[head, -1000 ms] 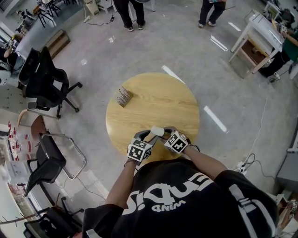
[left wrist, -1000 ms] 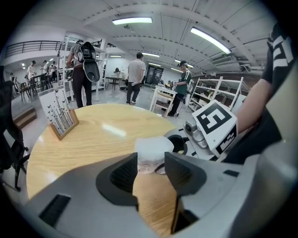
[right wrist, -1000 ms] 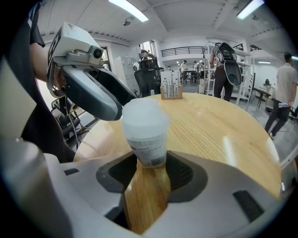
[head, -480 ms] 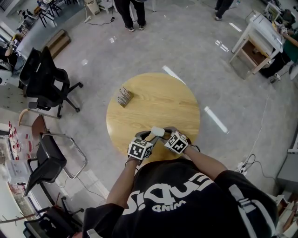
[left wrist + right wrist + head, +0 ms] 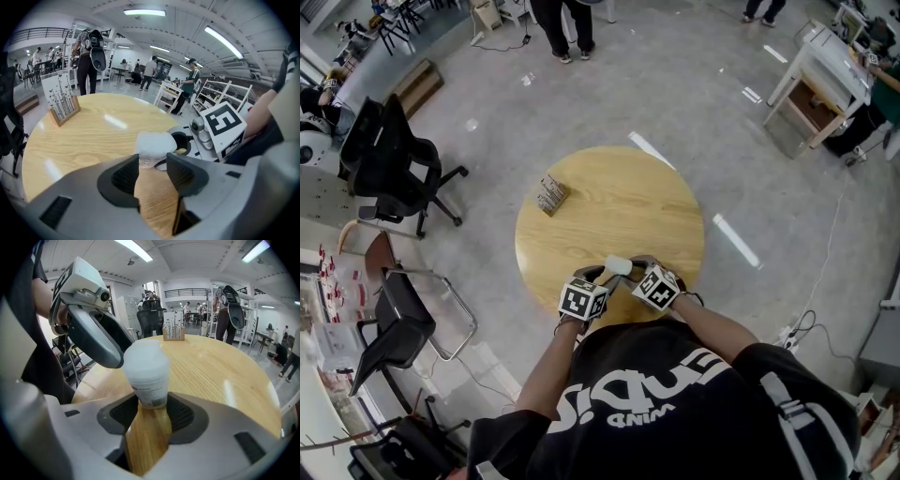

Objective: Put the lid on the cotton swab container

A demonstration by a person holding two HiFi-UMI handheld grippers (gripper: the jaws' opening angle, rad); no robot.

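Observation:
A small translucent cotton swab container (image 5: 617, 265) stands capped with a frosted white lid near the front edge of the round wooden table (image 5: 619, 197). My right gripper (image 5: 153, 402) is shut on the lower, labelled part of the container (image 5: 146, 373). My left gripper (image 5: 152, 164) has just been opening its jaws. They now stand open on either side of the container (image 5: 154, 145), with the pads off it. In the head view the left gripper (image 5: 602, 276) and the right gripper (image 5: 632, 269) meet at the container from either side.
A small wooden card stand (image 5: 549, 194) sits at the table's far left edge. Black office chairs (image 5: 394, 159) stand on the floor to the left. A white bench (image 5: 816, 80) is at the far right, and people stand beyond the table.
My left gripper has rolled and shifted very slightly beside the container. The right gripper and the container have kept still. People in the background have walked on.

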